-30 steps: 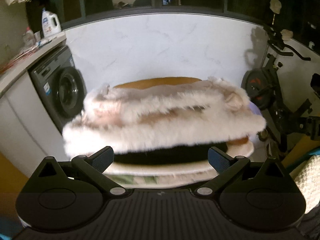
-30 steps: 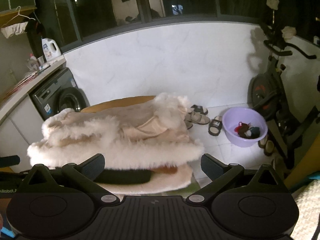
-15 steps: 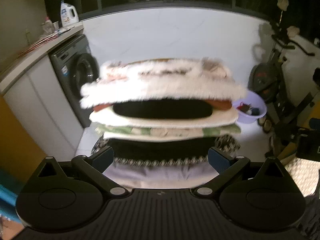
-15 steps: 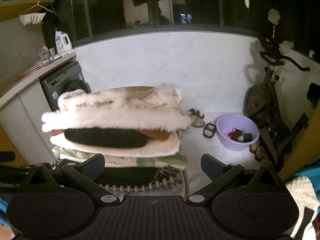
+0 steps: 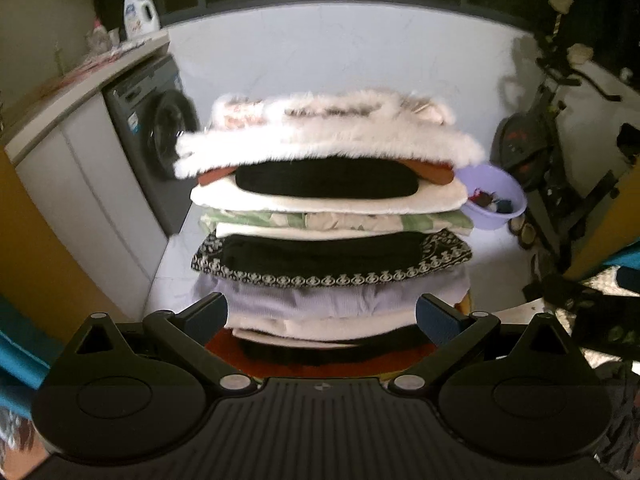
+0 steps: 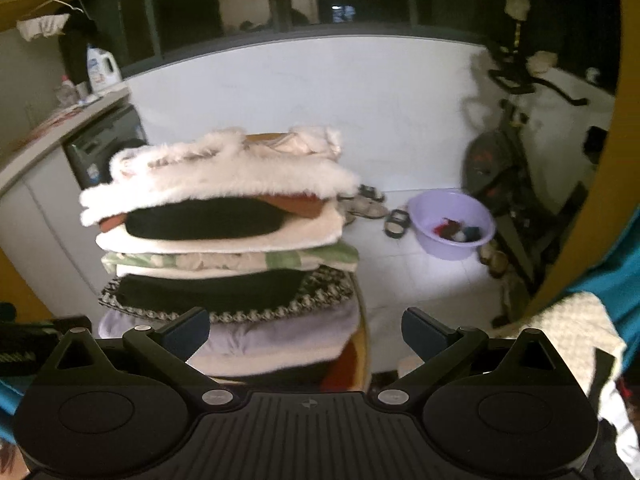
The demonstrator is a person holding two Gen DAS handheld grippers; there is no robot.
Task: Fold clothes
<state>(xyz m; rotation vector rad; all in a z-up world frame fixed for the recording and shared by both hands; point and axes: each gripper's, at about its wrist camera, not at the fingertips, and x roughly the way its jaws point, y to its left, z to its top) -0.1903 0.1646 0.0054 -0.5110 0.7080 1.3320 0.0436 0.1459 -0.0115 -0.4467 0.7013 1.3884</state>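
**Folded stack, both grippers empty in front of it**

Stack of folded clothes (image 5: 332, 216) stands directly ahead of both cameras, on a surface hidden by the lower layers; an orange-brown edge shows behind the top in the right wrist view. Layers, top down: white furry garment (image 5: 328, 144) with pinkish lining showing on top; a rust-brown piece; black knit (image 5: 326, 182); cream fleece; green-and-cream print; black piece with white patterned border (image 5: 332, 268); lilac garment (image 5: 332, 300); further cream, black and red layers at the bottom, partly cut off by the gripper body. Edges roughly aligned; the furry garment overhangs on the left and right. Slight motion blur in both views.

Left gripper (image 5: 322, 316): fingers spread wide, nothing between them, tips at the level of the lilac layer, whether touching it cannot be told. Right gripper (image 6: 306, 330): also spread, empty, the stack sitting left of its centre line.

Room: washing machine (image 5: 154, 132) under a counter close on the stack's left. Open white tiled floor to the right, with a purple basin (image 6: 450, 226) holding small items, sandals (image 6: 374, 208) beside it, and an exercise bike (image 6: 516, 152) further right. White wall behind.

Writing: detergent bottle (image 6: 103, 69) on the counter carries a blue label, unreadable. Sticker on the washing machine also illegible.
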